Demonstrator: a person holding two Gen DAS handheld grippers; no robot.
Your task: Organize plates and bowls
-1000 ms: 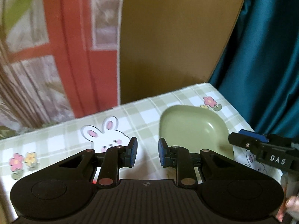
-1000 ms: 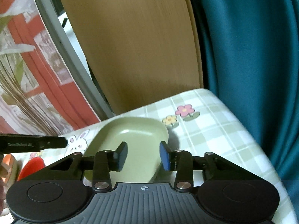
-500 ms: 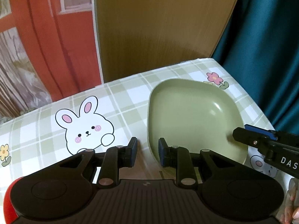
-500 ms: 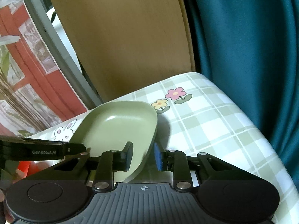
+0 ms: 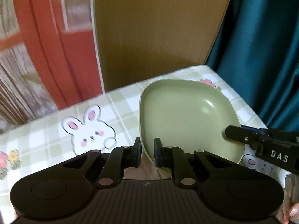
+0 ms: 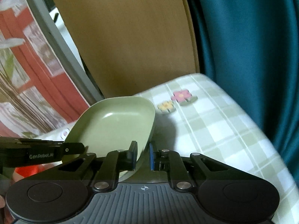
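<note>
near rim of green plate (image 5: 186, 115) hidden behind left gripper (image 5: 147, 153) | red object (image 6: 26, 169) mostly covered, not identifiable | rabbit print (image 5: 256, 163) partly hidden under plate | worktop (image 6: 214, 123) cut by right edge, blurred

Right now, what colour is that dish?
Plain sage green dish, clearest in the left wrist view.

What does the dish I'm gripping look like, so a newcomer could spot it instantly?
Find the table with the green checked cloth printed with rabbits and flowers, and look at its far right corner by the teal curtain. There sits the green plate, with the left gripper and right gripper each clamped on its rim. It is plain sage green, squarish with rounded corners.
</note>
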